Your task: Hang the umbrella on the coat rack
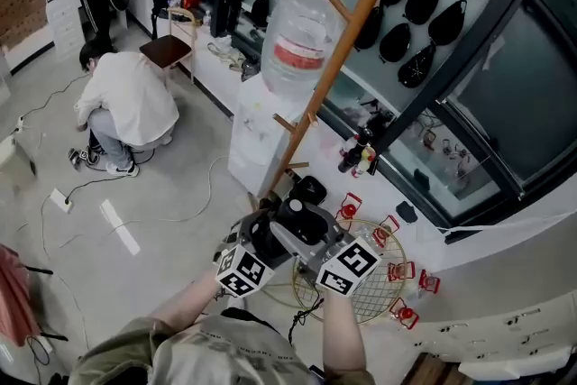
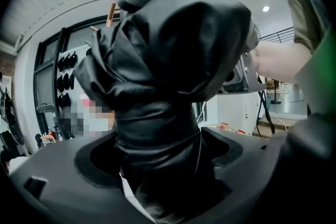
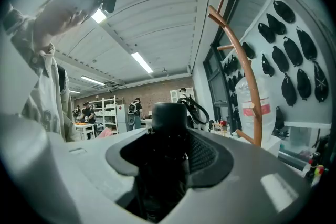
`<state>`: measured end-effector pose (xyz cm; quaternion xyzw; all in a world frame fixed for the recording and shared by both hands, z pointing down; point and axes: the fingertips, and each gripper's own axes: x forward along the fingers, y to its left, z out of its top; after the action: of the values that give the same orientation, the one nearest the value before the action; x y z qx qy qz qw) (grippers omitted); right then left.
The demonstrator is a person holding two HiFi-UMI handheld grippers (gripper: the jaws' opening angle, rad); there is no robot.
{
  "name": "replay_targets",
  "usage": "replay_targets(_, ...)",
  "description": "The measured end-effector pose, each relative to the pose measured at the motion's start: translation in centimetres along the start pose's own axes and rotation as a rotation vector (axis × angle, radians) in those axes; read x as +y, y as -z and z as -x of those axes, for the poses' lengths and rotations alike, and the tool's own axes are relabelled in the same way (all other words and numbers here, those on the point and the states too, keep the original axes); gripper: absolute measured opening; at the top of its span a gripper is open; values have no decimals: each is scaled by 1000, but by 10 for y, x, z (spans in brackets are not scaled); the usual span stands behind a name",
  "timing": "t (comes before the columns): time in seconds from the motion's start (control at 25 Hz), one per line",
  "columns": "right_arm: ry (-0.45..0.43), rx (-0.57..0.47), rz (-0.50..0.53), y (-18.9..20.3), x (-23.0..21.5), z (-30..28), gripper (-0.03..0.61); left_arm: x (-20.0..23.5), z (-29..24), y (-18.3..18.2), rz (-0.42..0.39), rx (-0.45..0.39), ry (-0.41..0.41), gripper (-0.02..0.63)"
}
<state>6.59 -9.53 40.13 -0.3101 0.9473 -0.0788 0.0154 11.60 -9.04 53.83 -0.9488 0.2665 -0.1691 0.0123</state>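
The left gripper [image 2: 163, 170] holds its jaws wide around the folded black fabric umbrella [image 2: 168, 60], not pressing it. The right gripper [image 3: 163, 168] clamps the umbrella's black handle [image 3: 169, 117], near the tall wooden coat rack [image 1: 350, 45].

A workshop-like lab. Strip lights [image 3: 143, 62], shelving [image 3: 107, 110] and people [image 3: 86, 112] at worktables [image 3: 81, 126] fill it. Cables [image 1: 95, 183] trail across the floor [image 1: 162, 203].

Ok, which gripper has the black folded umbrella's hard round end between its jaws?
The right gripper: the smooth cylindrical end of the black folded umbrella stands between its jaws. The left gripper has only bunched fabric there.
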Motion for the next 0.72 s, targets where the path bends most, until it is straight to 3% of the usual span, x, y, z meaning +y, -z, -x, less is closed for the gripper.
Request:
replay_targets(0.36, 43, -7, 67, -4, -73, 7, 204, 30, -36, 12, 58, 53, -82, 476)
replay_targets(0.72, 144, 24, 178, -10, -116, -9, 204, 57, -45, 8, 91, 63, -94, 477)
